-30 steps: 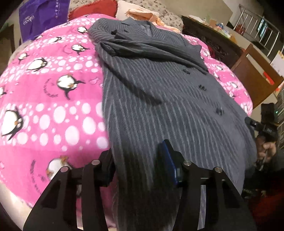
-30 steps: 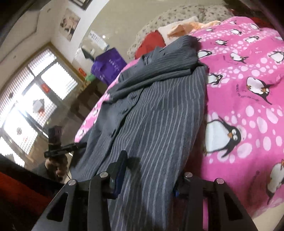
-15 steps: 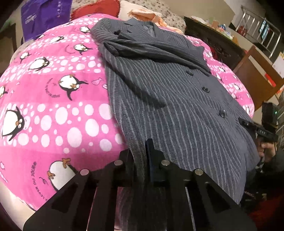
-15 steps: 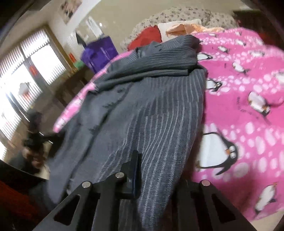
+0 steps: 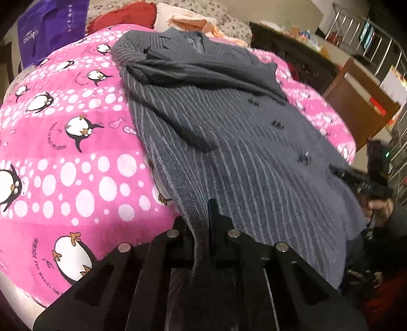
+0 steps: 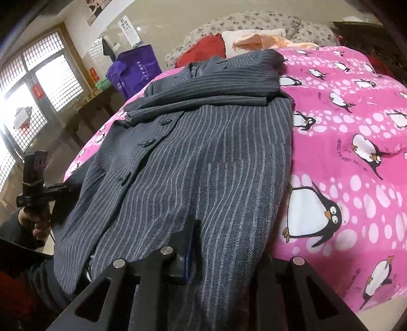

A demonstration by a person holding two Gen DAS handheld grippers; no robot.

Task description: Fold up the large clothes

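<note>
A large grey pinstriped coat (image 5: 229, 132) lies lengthwise on the pink penguin blanket (image 5: 63, 152), collar at the far end, both sleeves folded across the chest. My left gripper (image 5: 201, 229) is shut on the coat's hem at its left edge. In the right wrist view the coat (image 6: 203, 157) fills the middle. My right gripper (image 6: 226, 254) has its jaws drawn in on the hem near the coat's right edge; thick cloth sits between the fingers and hides the right one.
A purple bag (image 5: 51, 28), red and peach pillows (image 5: 178, 17) lie beyond the collar. Dark wooden furniture (image 5: 356, 96) stands right of the bed. Each gripper shows in the other's view, at the bed's edge (image 6: 33, 183). Windows (image 6: 38, 84) are on the left.
Both grippers closed from wide open onto the coat's hem over the last second. The hem cloth is now bunched between the fingers, and the views have shifted slightly closer.
</note>
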